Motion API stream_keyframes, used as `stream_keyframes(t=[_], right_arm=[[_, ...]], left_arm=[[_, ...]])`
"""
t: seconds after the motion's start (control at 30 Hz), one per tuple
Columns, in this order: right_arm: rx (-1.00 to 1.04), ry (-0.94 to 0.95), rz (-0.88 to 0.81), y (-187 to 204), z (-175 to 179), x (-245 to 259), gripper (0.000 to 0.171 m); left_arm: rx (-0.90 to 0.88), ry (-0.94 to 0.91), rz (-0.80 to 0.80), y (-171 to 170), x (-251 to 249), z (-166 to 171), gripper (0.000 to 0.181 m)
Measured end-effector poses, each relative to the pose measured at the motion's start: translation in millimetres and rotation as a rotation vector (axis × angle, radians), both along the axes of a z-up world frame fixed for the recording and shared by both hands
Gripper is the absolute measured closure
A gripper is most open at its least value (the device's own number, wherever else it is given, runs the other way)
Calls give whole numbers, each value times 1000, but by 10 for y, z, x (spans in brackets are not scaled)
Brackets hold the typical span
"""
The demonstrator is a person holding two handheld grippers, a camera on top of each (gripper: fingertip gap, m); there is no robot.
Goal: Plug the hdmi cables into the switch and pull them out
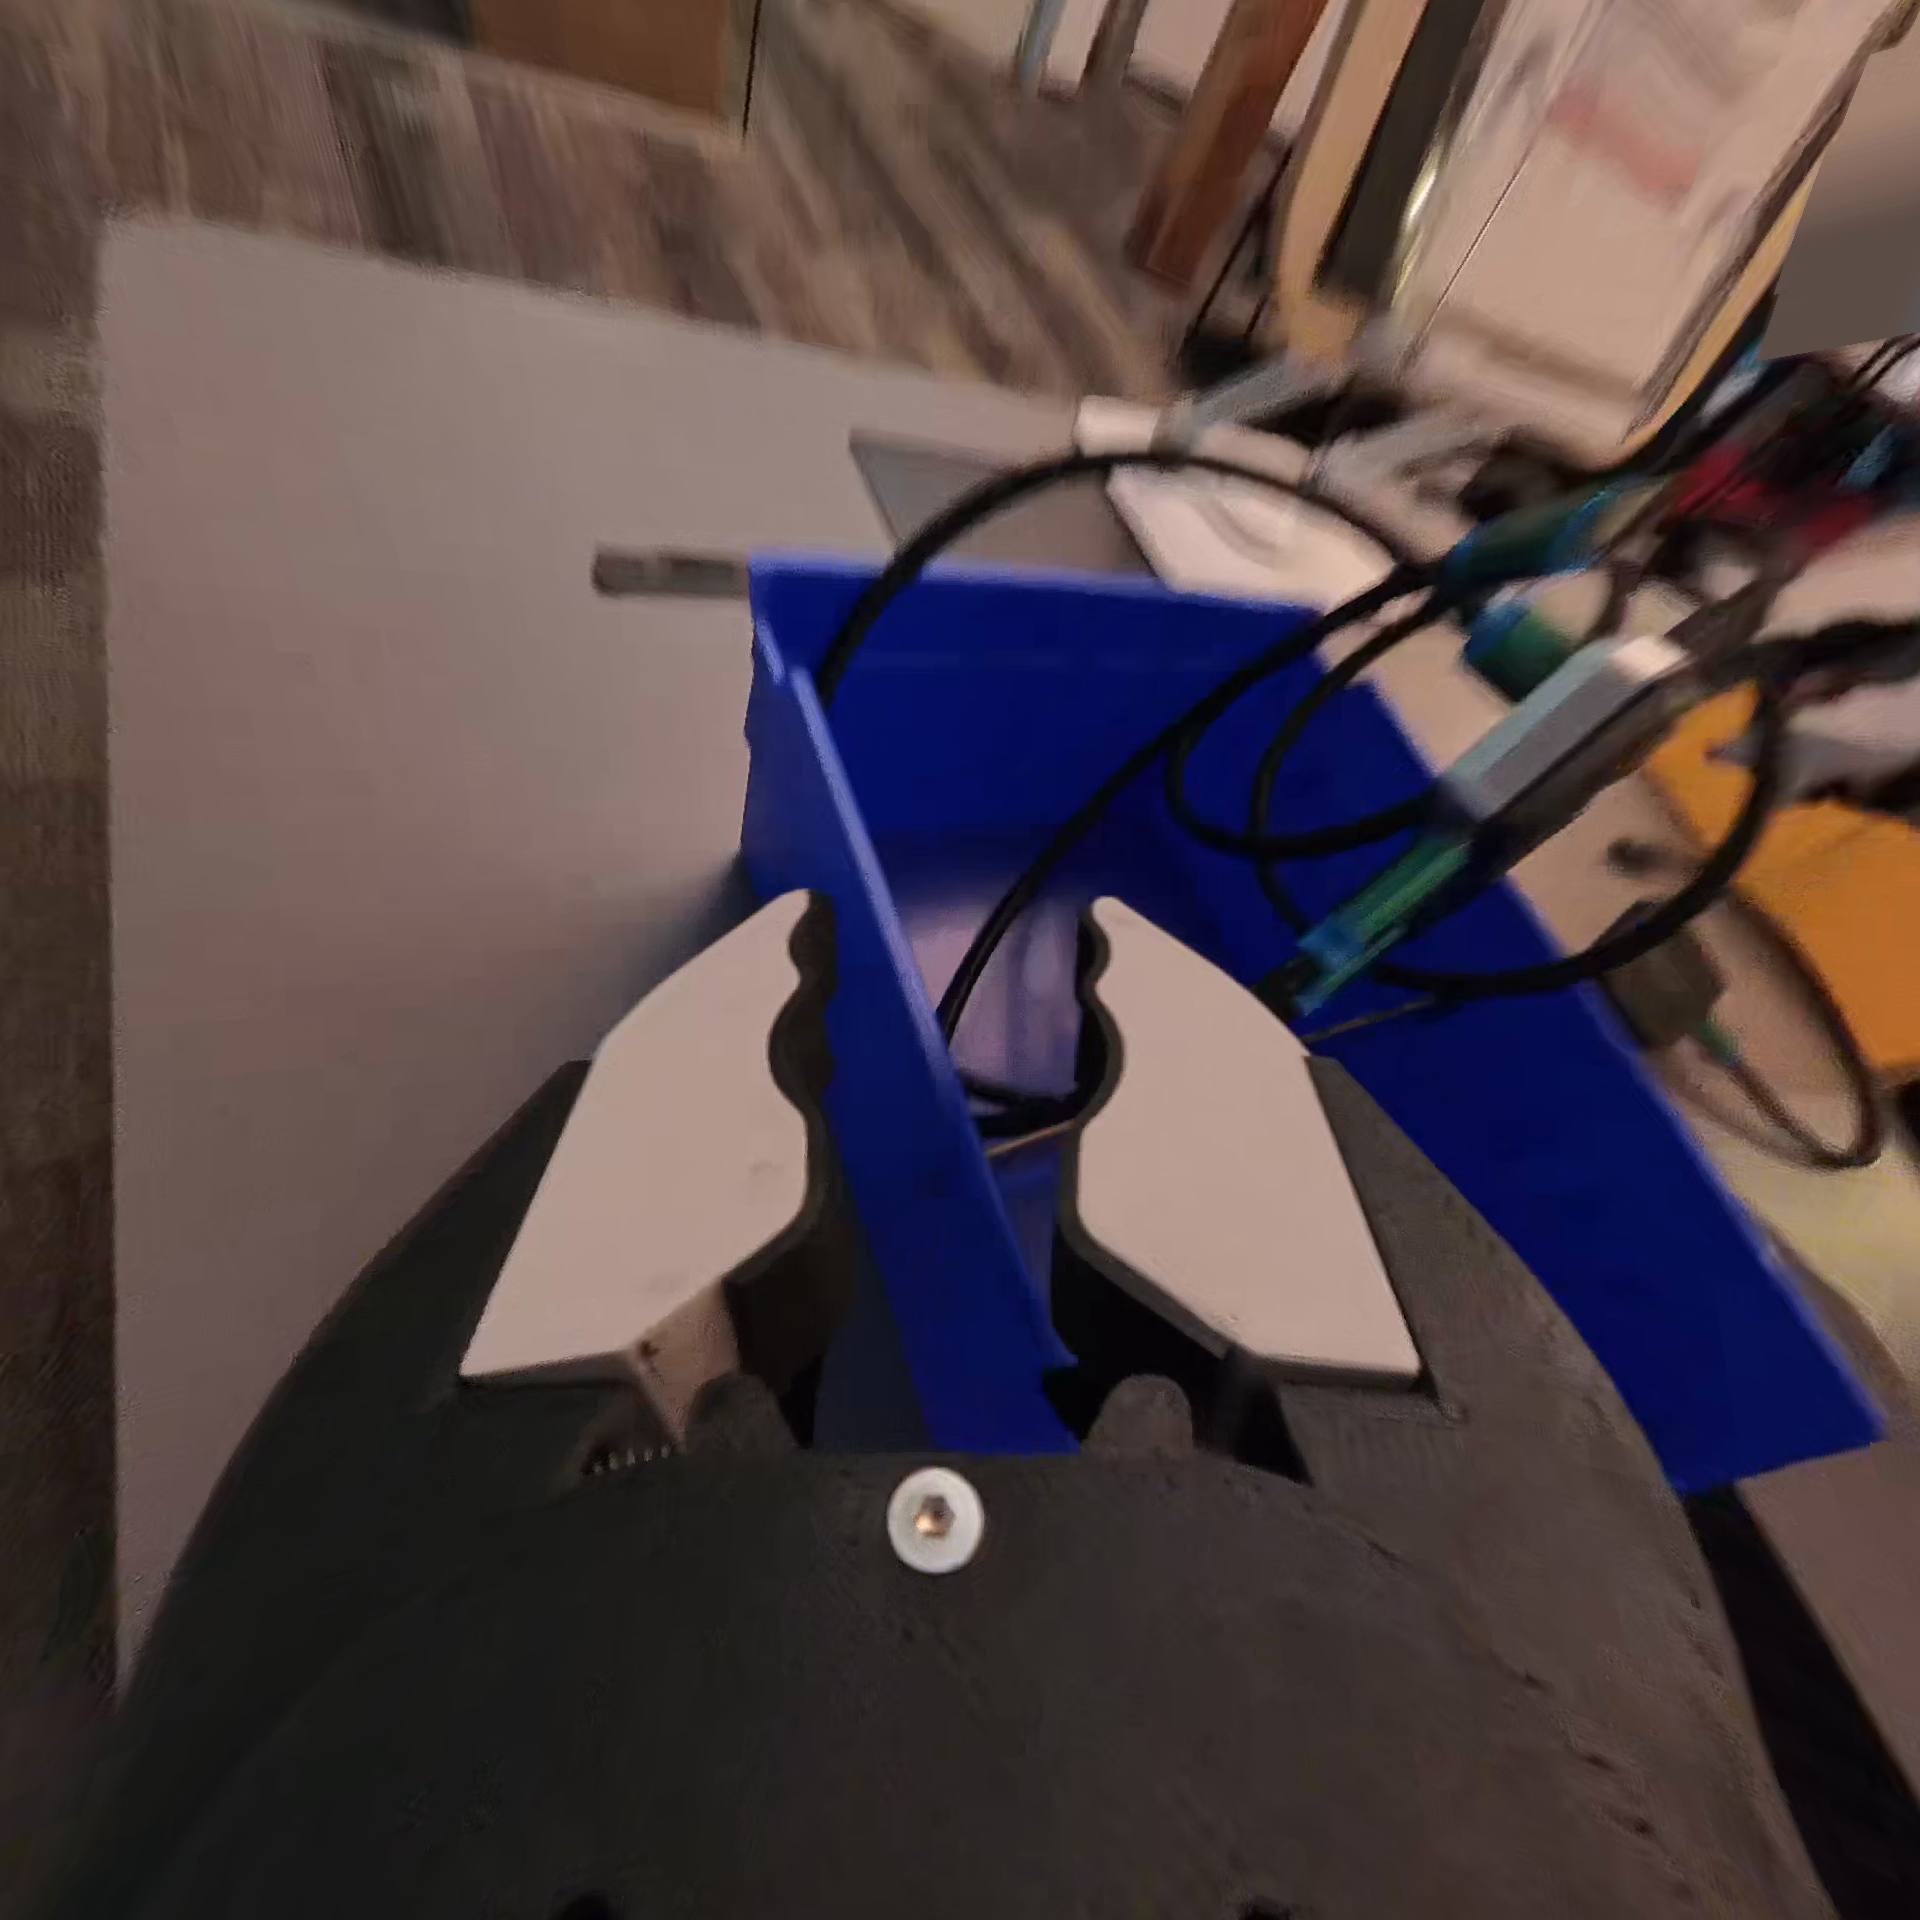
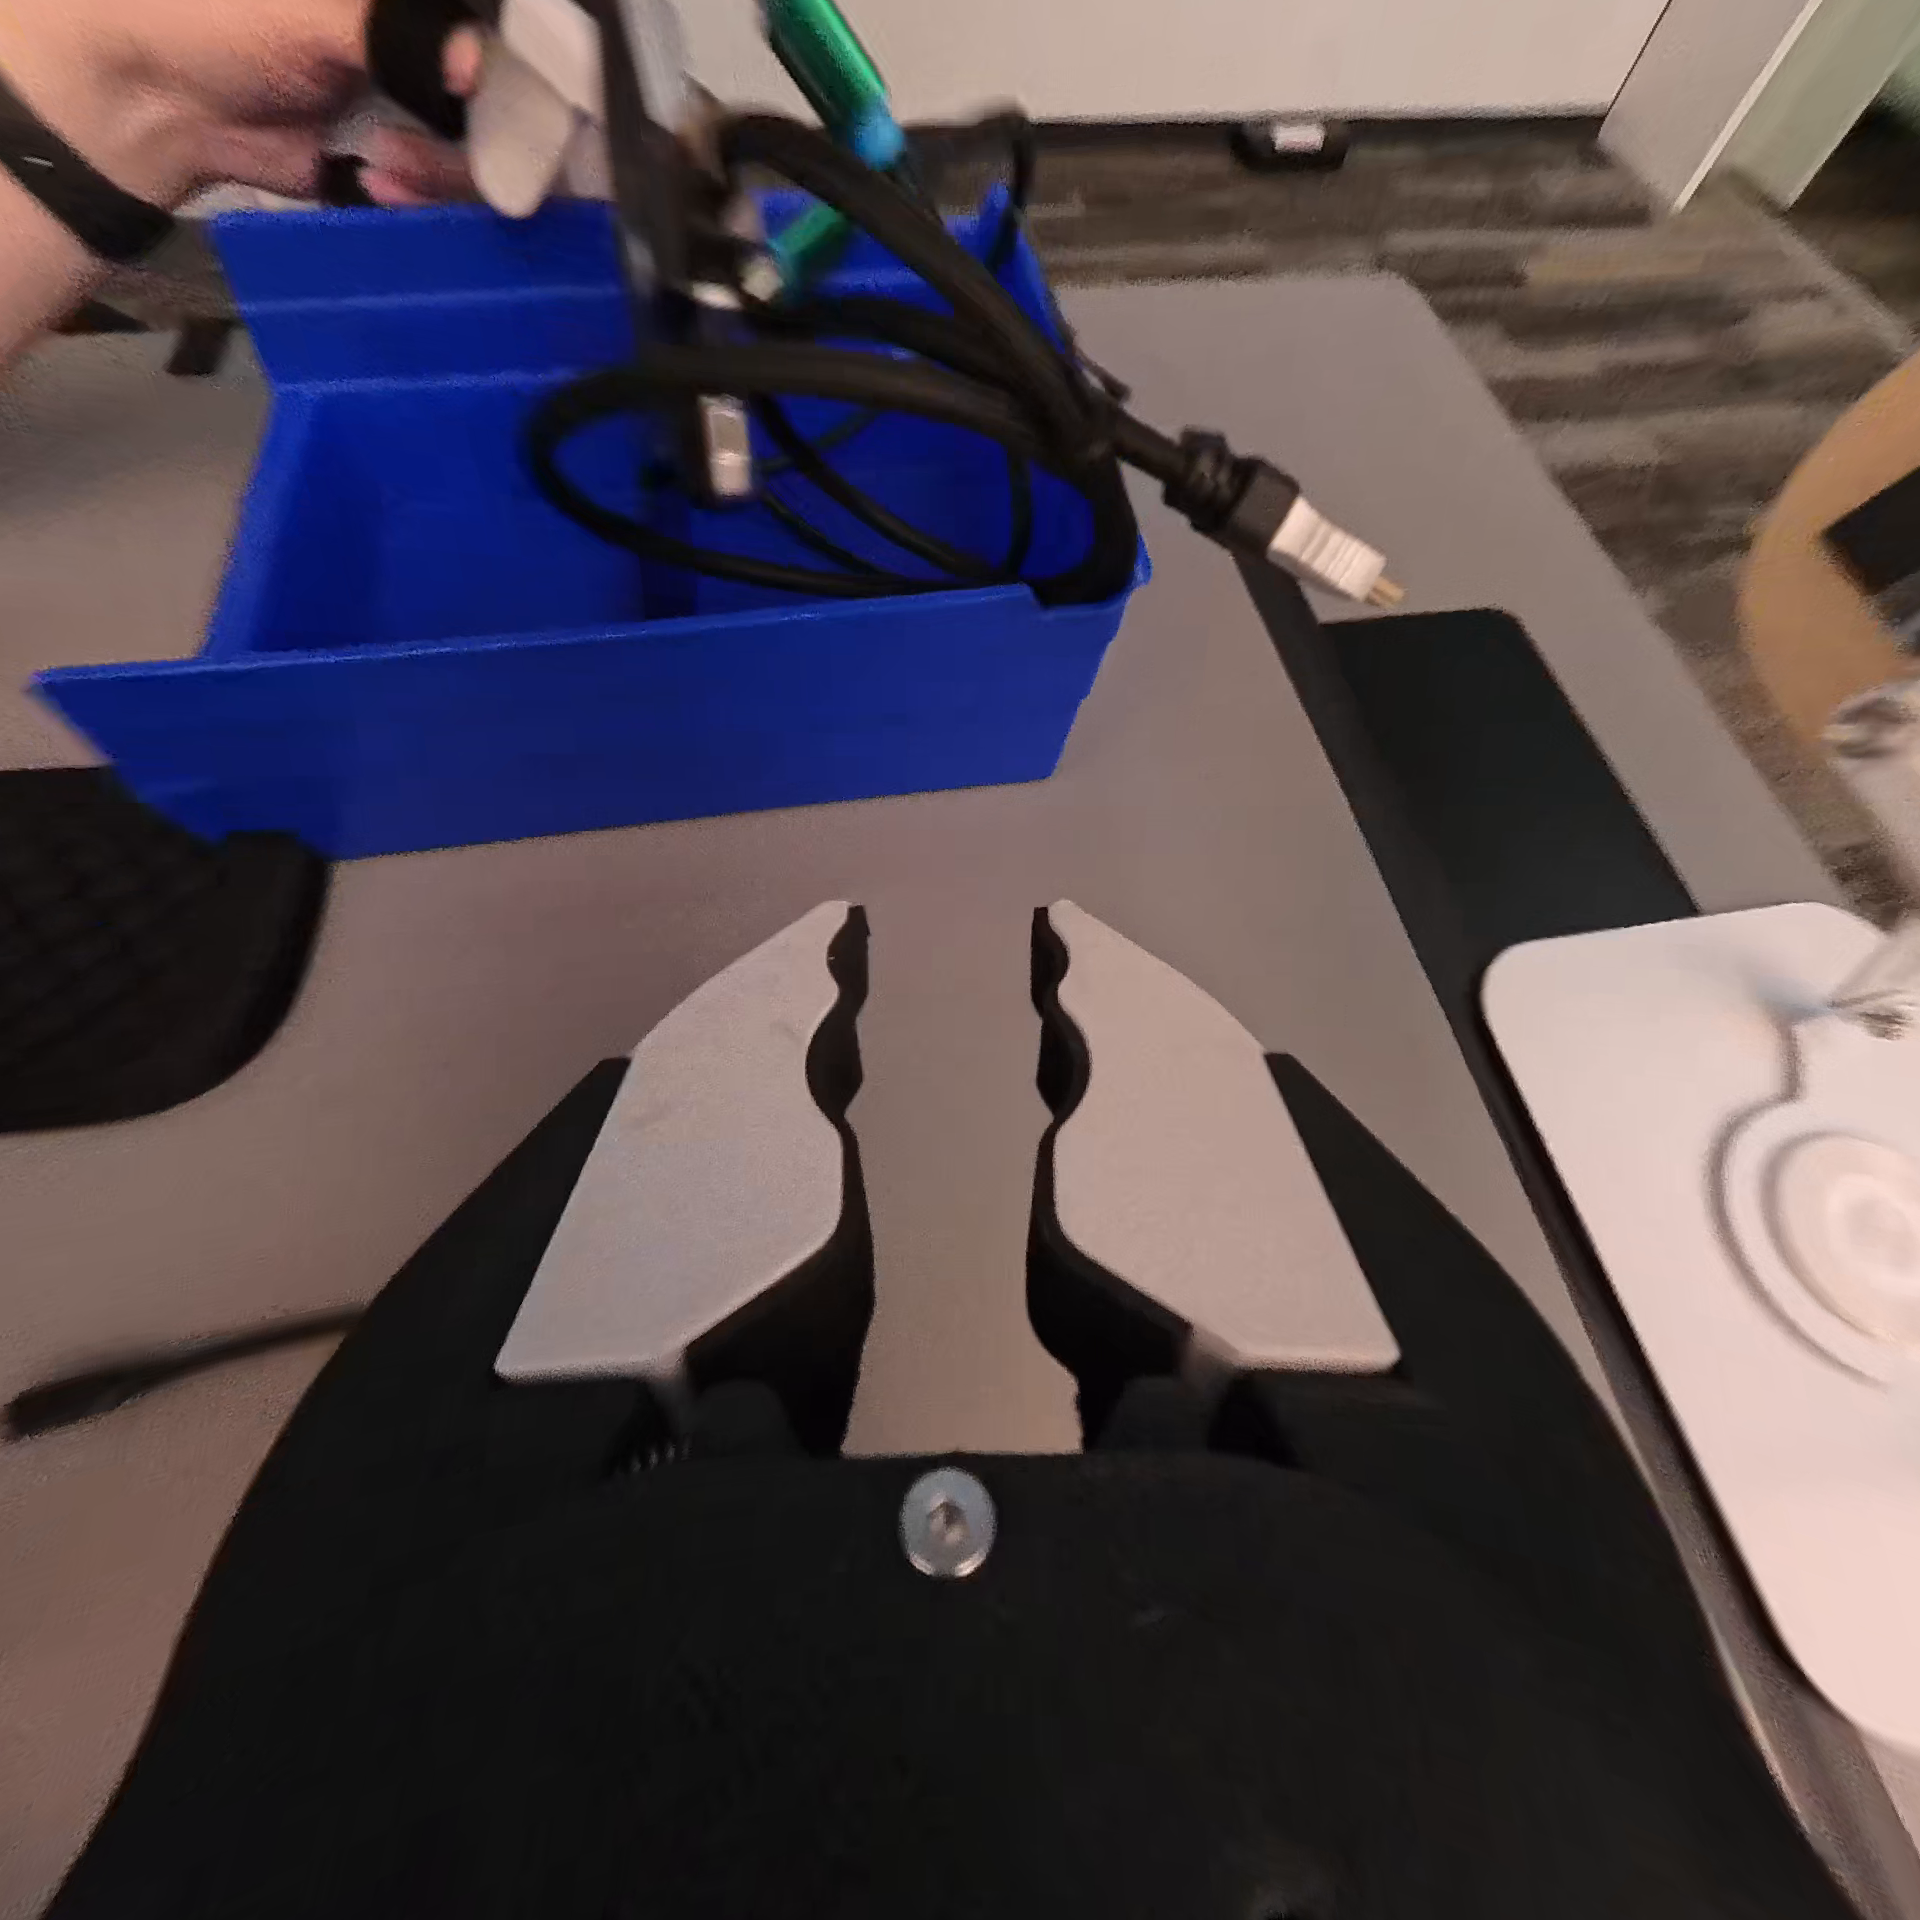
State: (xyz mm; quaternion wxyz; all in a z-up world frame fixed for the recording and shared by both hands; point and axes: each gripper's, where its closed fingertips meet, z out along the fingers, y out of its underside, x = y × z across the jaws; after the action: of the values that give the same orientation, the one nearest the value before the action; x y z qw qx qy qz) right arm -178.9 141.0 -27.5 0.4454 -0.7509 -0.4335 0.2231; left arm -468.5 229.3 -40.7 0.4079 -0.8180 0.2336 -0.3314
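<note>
Your left view is motion-blurred: the clutter (image 1: 1683, 540) at 2 o'clock cannot be identified. The bin (image 1: 1039, 665) wall hides whatever lies between your fingers (image 1: 675, 1122). In the right view, a hand (image 2: 156, 114) at 11 o'clock is cut by the edge; the bin's (image 2: 623, 717) cables (image 2: 831, 457) tangle, ends indistinct.

Bin (image 2: 582, 727): matt blue plastic. Fingers (image 2: 727, 1132): smooth matt grey metal in rough black housings. Bench (image 2: 1143, 831): smooth matt grey. Cables (image 2: 935, 416): black rubbery sheathing.

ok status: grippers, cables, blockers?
Left gripper open, straddling blue plastic bin wall. Right gripper open, empty. Black HDMI cables tangled in bin.
</note>
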Motion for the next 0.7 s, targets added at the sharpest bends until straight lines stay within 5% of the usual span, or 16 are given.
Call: stream_keyframes(t=[0.1, 0.2, 0.33, 0.4, 0.53, 0.6, 0.7], right_arm=[[143, -41, 10, -578, 340, 329, 127], [331, -140, -97, -990, 720, 802, 116], [499, -197, -260, -1296, 1247, 1336, 100], [527, -162, -297, -1421, 1408, 1492, 97], [624, 23, -231, -1668, 1519, 1555, 100], [572, -9, -247, -1669, 1435, 1629, 99], [537, -91, -282, -1701, 1343, 1741, 99]], left_arm=[[168, -166, 37, -151, -93, 495, 141], [429, -144, 50, -533, 2, 965, 138], [509, -15, -136, -1287, 929, 1205, 89], [497, 2, -329, -1789, 1620, 1177, 86], [531, 227, -586, -2399, 2772, 628, 85], [564, 455, -596, -2326, 3135, 117, 71], [557, 717, -610, -2153, 3470, -590, 72]])
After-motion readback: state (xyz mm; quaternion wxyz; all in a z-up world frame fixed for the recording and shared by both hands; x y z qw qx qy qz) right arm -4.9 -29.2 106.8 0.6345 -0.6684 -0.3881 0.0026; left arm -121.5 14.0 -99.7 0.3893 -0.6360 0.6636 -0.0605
